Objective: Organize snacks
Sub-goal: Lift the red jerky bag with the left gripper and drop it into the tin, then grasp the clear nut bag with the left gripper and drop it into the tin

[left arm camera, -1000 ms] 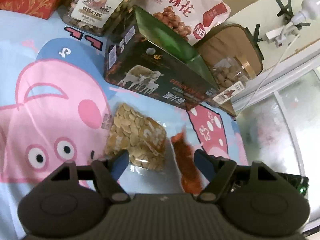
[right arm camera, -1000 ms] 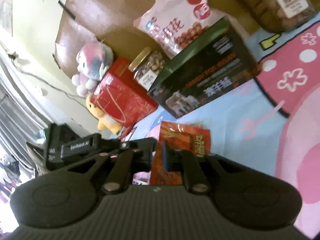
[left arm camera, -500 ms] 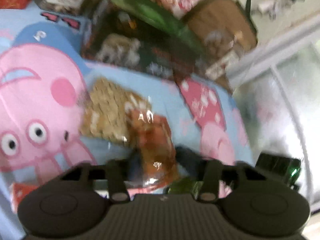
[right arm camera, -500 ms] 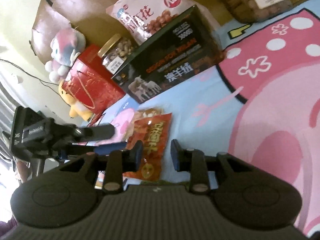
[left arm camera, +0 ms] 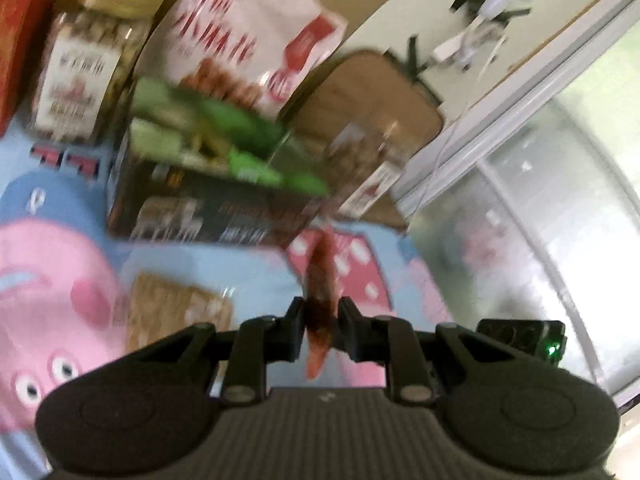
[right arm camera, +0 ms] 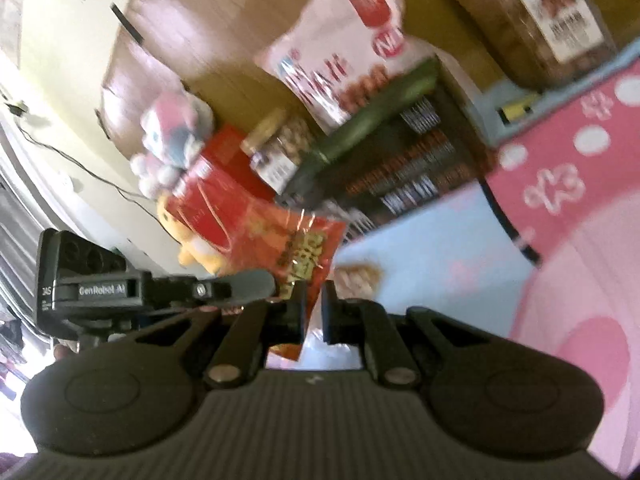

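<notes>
pink-and-blue cartoon cloth (left arm camera: 248, 272) covers the surface, with a cream wall and a frosted window pane (left arm camera: 532, 240) to one side. along the back stand a dark box (left arm camera: 208, 212) with a green top, a white-and-red snack bag (left arm camera: 256, 44) leaning behind it, a clear jar (left arm camera: 88, 68) of nuts beside a red box (right arm camera: 212, 196), and a second jar (right arm camera: 548, 20) toward the other end. two plush toys (right arm camera: 172, 140) sit by the wall past the red box. the left gripper (left arm camera: 319, 320) has its jaws drawn narrow onto a red packet (left arm camera: 320, 280), which shows edge-on between the fingers and stands up above them, off the cloth. in the right wrist view the same red packet (right arm camera: 296, 244) shows its face with gold print, and the right gripper (right arm camera: 314, 310) is pinched narrow on its lower edge, so both grippers hold it at once. the left gripper's body (right arm camera: 132, 290) shows at the left of that view. a clear pack of pale seeds (left arm camera: 176, 312) lies flat on the cloth in front of the dark box, just left of the left gripper. both views are blurred, so print on the packs cannot be read.
</notes>
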`<state>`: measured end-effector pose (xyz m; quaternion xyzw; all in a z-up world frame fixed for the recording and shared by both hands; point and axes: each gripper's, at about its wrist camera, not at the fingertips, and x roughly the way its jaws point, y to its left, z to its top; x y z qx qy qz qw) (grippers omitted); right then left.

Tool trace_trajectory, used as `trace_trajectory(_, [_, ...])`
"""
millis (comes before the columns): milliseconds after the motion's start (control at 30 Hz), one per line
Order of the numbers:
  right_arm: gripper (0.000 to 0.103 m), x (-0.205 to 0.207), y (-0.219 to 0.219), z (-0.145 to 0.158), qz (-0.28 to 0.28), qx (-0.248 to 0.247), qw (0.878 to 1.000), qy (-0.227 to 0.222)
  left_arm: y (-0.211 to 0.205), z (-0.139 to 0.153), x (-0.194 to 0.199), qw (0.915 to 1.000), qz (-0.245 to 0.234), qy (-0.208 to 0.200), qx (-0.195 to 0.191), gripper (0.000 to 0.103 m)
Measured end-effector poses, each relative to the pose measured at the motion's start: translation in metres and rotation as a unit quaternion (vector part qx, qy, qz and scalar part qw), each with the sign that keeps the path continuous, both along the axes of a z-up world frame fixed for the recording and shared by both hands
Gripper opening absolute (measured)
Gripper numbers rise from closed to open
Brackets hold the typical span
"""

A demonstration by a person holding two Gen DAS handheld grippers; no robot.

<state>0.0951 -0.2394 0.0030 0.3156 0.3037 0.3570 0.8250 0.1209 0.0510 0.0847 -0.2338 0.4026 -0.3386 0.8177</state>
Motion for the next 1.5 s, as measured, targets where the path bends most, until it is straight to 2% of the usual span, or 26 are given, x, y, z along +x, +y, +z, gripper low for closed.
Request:
trace_trajectory(200, [0.010,0.036,0.010,0.037,-0.017,-0.009,0.999,-0.045,-0.001,0.035,0.047,0.9988,0.029,-0.040,0.008,0.018])
trace_trajectory(267, [0.010,0.057,0.015,0.049,-0.033,-0.024,0.997,-0.065,0.000,0.037,0.071,0.9979,0.035,-0.049,0.020,0.024])
trace_trajectory(300, [0.011,0.070,0.019,0.052,-0.040,-0.035,0.996,-0.076,-0.005,0.035,0.085,0.9973,0.040,-0.051,0.034,0.028])
trace_trajectory(333, [0.013,0.080,0.024,0.055,-0.041,-0.047,0.994,-0.084,-0.008,0.031,0.095,0.9964,0.047,-0.047,0.052,0.045])
trace_trajectory(367, [0.013,0.089,0.030,0.055,-0.052,-0.070,0.992,-0.090,-0.013,0.024,0.107,0.9943,0.060,-0.037,0.080,0.056])
trace_trajectory(433, [0.013,0.098,0.036,0.051,-0.098,-0.136,0.980,-0.107,-0.024,0.007,0.123,0.9868,0.079,-0.019,0.140,0.056])
trace_trajectory(467, [0.013,0.097,0.036,0.049,-0.111,-0.153,0.975,-0.114,-0.028,0.000,0.128,0.9828,0.082,-0.013,0.165,0.055])
trace_trajectory(533, [0.013,0.090,0.025,0.045,-0.117,-0.135,0.978,-0.110,-0.030,-0.004,0.123,0.9762,0.091,-0.030,0.194,0.056])
trace_trajectory(667, [0.014,0.062,0.004,0.038,-0.110,-0.092,0.985,-0.099,-0.013,0.005,0.094,0.9849,0.085,-0.043,0.145,0.056])
trace_trajectory(733, [0.014,0.049,-0.003,0.026,-0.094,-0.080,0.989,-0.081,-0.002,0.010,0.073,0.9856,0.085,-0.058,0.134,0.056])
trace_trajectory(767, [0.015,0.044,-0.005,0.019,-0.084,-0.073,0.992,-0.066,0.004,0.013,0.061,0.9846,0.088,-0.072,0.132,0.060])
trace_trajectory(867, [0.022,0.036,0.001,-0.005,-0.052,-0.064,0.997,-0.004,0.020,0.009,0.038,0.9877,0.086,-0.052,0.120,0.060])
trace_trajectory(933, [0.022,0.032,0.003,-0.016,-0.044,-0.063,0.997,0.022,0.028,0.000,0.028,0.9882,0.087,-0.041,0.119,0.060])
trace_trajectory(1033, [0.023,0.030,0.004,-0.023,-0.036,-0.066,0.996,0.047,0.037,-0.019,0.020,0.9881,0.084,-0.012,0.128,0.060])
trace_trajectory(1167, [0.030,0.029,0.005,-0.025,-0.046,-0.074,0.994,0.060,0.044,-0.048,0.017,0.9864,0.092,0.038,0.131,0.060])
trace_trajectory(1333, [0.034,0.035,0.006,-0.032,-0.048,-0.065,0.994,0.072,0.051,-0.063,0.013,0.9899,0.102,0.039,0.090,0.062])
trace_trajectory(1500, [0.032,0.045,0.028,-0.038,-0.010,-0.042,0.995,0.084,0.041,-0.064,0.011,0.9902,0.098,0.026,0.096,0.063])
